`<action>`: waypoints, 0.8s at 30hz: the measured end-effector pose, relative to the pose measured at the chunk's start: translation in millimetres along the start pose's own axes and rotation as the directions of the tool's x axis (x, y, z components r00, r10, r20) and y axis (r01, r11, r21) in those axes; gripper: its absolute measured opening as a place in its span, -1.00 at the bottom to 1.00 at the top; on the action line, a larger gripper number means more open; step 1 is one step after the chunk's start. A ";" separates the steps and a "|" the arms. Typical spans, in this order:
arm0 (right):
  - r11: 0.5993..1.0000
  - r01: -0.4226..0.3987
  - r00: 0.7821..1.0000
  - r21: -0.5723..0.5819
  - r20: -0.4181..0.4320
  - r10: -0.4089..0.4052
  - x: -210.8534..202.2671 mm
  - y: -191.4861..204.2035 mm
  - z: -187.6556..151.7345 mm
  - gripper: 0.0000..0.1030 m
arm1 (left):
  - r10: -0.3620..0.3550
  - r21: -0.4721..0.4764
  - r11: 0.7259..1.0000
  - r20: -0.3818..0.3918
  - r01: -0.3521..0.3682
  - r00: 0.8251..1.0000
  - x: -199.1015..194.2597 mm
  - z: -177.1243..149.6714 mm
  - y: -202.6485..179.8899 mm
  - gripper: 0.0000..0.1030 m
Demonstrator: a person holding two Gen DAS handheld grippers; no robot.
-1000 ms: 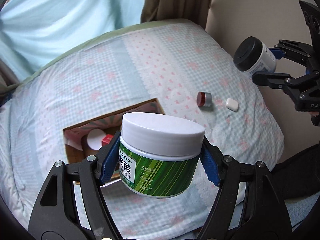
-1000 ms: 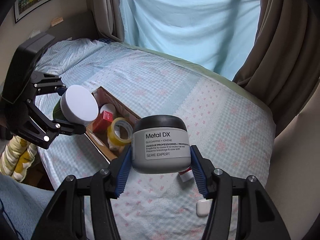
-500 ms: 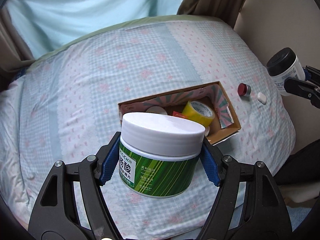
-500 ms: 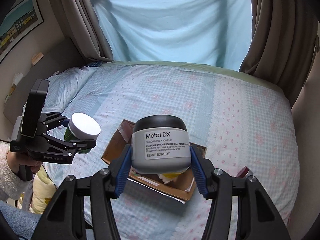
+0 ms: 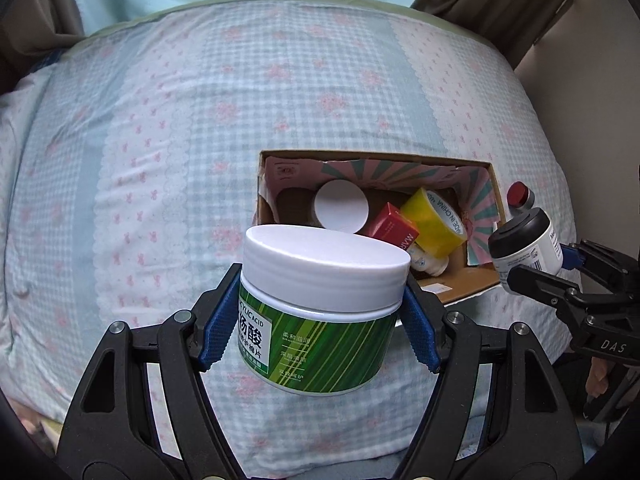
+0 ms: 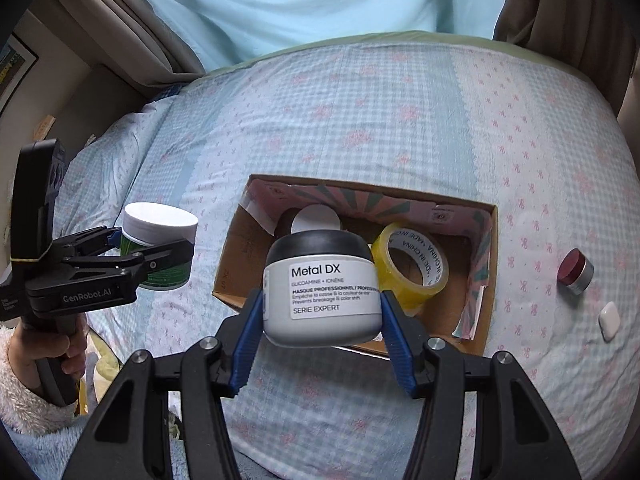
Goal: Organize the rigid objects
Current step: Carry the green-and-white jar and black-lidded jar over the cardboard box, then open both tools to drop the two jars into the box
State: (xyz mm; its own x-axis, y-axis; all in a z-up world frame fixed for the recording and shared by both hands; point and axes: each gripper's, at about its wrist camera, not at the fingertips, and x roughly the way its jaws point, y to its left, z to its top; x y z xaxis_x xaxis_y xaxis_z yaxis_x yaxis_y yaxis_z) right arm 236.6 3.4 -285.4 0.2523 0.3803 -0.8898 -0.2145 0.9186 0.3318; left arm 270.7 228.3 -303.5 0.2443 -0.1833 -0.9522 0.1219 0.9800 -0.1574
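Note:
My left gripper (image 5: 320,328) is shut on a green jar with a white lid (image 5: 320,304), held above the bed near the box's front left; it also shows in the right wrist view (image 6: 158,246). My right gripper (image 6: 322,324) is shut on a grey "Metal DX" jar with a black lid (image 6: 322,284), held over the front edge of the open cardboard box (image 6: 228,268). In the left wrist view that jar (image 5: 526,242) hangs at the box's (image 5: 452,284) right end. The box holds a yellow tape roll (image 6: 412,264), a red carton (image 5: 392,226) and a white-lidded container (image 5: 340,206).
A small red-lidded tin (image 6: 576,272) and a white pebble-shaped case (image 6: 609,320) lie on the checked bedspread (image 6: 360,112) right of the box. Curtains and a pale blue sheet hang behind the bed. A wall stands to the right.
Both grippers have swung round to face the box from its front. The box now sits closer and squarer in both views. Both jars stay gripped.

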 end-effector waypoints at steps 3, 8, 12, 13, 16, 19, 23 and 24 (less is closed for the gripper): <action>1.000 -0.008 0.999 0.008 -0.052 0.008 25.0 -5.3 5.3 0.02 | 0.011 -0.006 1.000 -0.038 -0.012 0.999 24.3 4.4 2.1 0.36; 1.000 -0.029 0.989 0.002 -0.144 0.029 61.9 -8.4 14.0 0.02 | 0.041 0.009 0.999 -0.124 -0.041 0.991 62.8 16.2 2.4 0.36; 0.999 -0.025 0.979 -0.034 -0.204 0.018 85.8 -5.7 13.7 0.02 | 0.051 -0.013 0.998 -0.188 -0.055 0.981 87.8 27.8 7.6 0.36; 0.999 -0.020 0.976 -0.042 -0.217 0.011 90.5 -5.6 13.2 0.02 | 0.063 -0.009 0.998 -0.204 -0.066 0.977 93.4 30.2 8.4 0.36; 0.999 -0.027 0.965 -0.034 -0.262 0.017 102.4 -9.0 13.2 0.02 | 0.063 -0.006 0.998 -0.228 -0.066 0.972 103.4 34.6 7.8 0.36; 0.998 -0.006 0.959 -0.061 -0.284 -0.012 108.2 -9.7 11.5 0.02 | 0.096 0.014 0.995 -0.226 -0.096 0.969 107.7 38.1 0.1 0.36; 0.998 0.034 0.955 -0.045 -0.295 -0.046 114.3 -14.7 10.4 0.03 | 0.055 0.040 0.998 -0.205 -0.048 0.977 104.2 47.7 -10.8 0.74; 0.999 0.036 0.956 -0.034 -0.289 -0.044 114.1 -16.1 9.8 0.08 | 0.064 0.048 0.997 -0.191 -0.056 0.979 100.1 50.1 -13.3 0.99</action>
State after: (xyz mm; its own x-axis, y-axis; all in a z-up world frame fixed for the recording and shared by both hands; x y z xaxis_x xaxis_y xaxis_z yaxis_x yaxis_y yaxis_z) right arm 278.1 33.1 -389.1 -0.0224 0.2922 -0.9561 -0.2371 0.9275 0.2890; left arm 341.7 193.0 -383.6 0.0628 -0.1022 -0.9928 0.1537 0.9839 -0.0916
